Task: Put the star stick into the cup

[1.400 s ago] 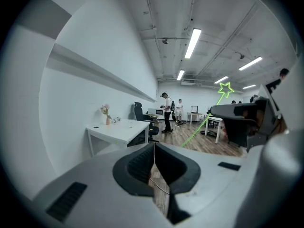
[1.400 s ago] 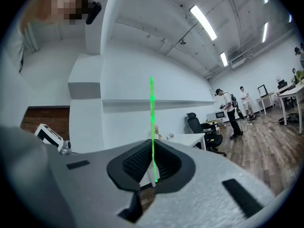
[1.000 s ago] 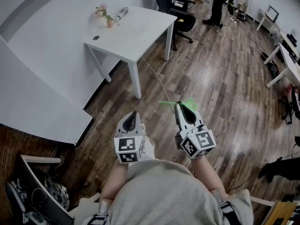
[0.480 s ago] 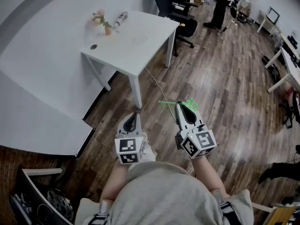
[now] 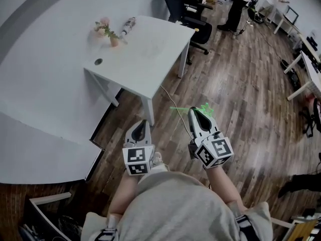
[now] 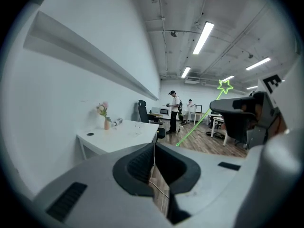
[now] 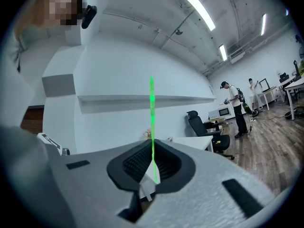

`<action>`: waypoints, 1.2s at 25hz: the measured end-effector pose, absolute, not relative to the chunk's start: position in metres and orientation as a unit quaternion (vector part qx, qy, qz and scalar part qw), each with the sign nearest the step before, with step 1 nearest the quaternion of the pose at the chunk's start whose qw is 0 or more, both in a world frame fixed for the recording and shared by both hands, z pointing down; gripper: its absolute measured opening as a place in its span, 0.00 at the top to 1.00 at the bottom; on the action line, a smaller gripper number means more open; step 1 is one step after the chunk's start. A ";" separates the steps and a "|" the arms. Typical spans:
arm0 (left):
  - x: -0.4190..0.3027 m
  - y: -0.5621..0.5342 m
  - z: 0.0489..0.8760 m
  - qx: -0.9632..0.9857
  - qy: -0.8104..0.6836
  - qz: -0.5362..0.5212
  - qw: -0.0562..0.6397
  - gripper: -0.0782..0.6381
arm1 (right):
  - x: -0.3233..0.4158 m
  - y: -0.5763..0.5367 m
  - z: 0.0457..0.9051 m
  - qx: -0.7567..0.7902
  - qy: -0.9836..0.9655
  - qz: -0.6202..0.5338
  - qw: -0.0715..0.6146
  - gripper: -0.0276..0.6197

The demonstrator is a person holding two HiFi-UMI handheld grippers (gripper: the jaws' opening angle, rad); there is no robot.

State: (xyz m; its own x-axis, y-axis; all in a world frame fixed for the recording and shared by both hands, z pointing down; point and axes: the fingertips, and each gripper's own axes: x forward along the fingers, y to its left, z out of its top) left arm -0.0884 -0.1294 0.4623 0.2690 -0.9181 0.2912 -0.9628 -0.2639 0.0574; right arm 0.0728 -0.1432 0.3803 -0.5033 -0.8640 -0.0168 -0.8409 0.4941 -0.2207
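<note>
My right gripper [image 5: 196,112] is shut on the green star stick [image 5: 186,109], held over the wooden floor. The stick lies crosswise at the jaw tips, its star [image 5: 204,107] on the right. In the right gripper view the stick [image 7: 152,118] rises straight from between the shut jaws of my right gripper [image 7: 152,164]. From the left gripper view the star [image 6: 224,85] shows beside the right gripper [image 6: 240,109]. My left gripper [image 5: 142,123] is shut on nothing, level with the right one. I cannot make out a cup for sure.
A white table [image 5: 150,49] stands ahead to the left, bearing a small flower vase [image 5: 113,39], a bottle [image 5: 129,25] and a dark round spot [image 5: 98,62]. A cable [image 5: 173,100] runs across the floor. An office chair [image 5: 189,9], people [image 5: 235,4] and desks [image 5: 308,64] stand farther back.
The table has drawn closer and lower in the head view as the person moves toward it. Both grippers keep their pose, the stick still in the right one.
</note>
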 end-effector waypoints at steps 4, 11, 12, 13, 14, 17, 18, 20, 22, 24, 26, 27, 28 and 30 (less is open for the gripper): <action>-0.102 -0.168 0.461 0.792 -0.592 0.098 0.113 0.88 | 0.059 -0.181 0.377 -0.498 0.861 -0.089 0.059 0.94; -0.123 -0.227 0.464 0.797 -0.585 0.101 0.113 0.88 | 0.037 -0.240 0.378 -0.502 0.859 -0.084 0.057 0.94; -0.126 -0.234 0.464 0.798 -0.584 0.102 0.113 0.88 | 0.034 -0.248 0.378 -0.503 0.858 -0.084 0.057 0.94; -0.130 -0.242 0.464 0.798 -0.583 0.102 0.113 0.88 | 0.031 -0.256 0.378 -0.505 0.857 -0.084 0.057 0.94; -0.133 -0.248 0.464 0.799 -0.582 0.103 0.113 0.88 | 0.028 -0.263 0.378 -0.506 0.856 -0.084 0.058 0.94; -0.140 -0.267 0.465 0.800 -0.580 0.104 0.114 0.88 | 0.021 -0.283 0.378 -0.509 0.855 -0.083 0.057 0.94; -0.142 -0.273 0.466 0.801 -0.579 0.104 0.114 0.88 | 0.020 -0.289 0.379 -0.510 0.855 -0.083 0.057 0.94; -0.144 -0.282 0.469 0.802 -0.577 0.104 0.115 0.88 | 0.017 -0.298 0.381 -0.511 0.854 -0.081 0.056 0.94; -0.147 -0.290 0.471 0.803 -0.575 0.103 0.115 0.88 | 0.014 -0.307 0.382 -0.513 0.853 -0.080 0.057 0.94; -0.149 -0.299 0.472 0.804 -0.575 0.103 0.116 0.88 | 0.012 -0.315 0.381 -0.514 0.852 -0.079 0.057 0.94; -0.149 -0.306 0.474 0.804 -0.574 0.104 0.118 0.88 | 0.011 -0.322 0.383 -0.515 0.852 -0.080 0.055 0.94; -0.150 -0.309 0.475 0.804 -0.574 0.105 0.119 0.88 | 0.010 -0.325 0.383 -0.515 0.852 -0.080 0.054 0.94; -0.150 -0.312 0.476 0.803 -0.574 0.106 0.120 0.88 | 0.010 -0.329 0.384 -0.515 0.852 -0.080 0.054 0.94; -0.149 -0.320 0.477 0.803 -0.574 0.107 0.122 0.88 | 0.011 -0.337 0.384 -0.515 0.851 -0.081 0.054 0.94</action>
State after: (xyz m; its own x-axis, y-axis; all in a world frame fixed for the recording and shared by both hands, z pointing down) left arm -0.1491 -0.3201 0.4775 0.3192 -0.8950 0.3116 -0.9472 -0.3121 0.0738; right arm 0.0107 -0.3367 0.3844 -0.4630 -0.8863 -0.0090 -0.8689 0.4558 -0.1928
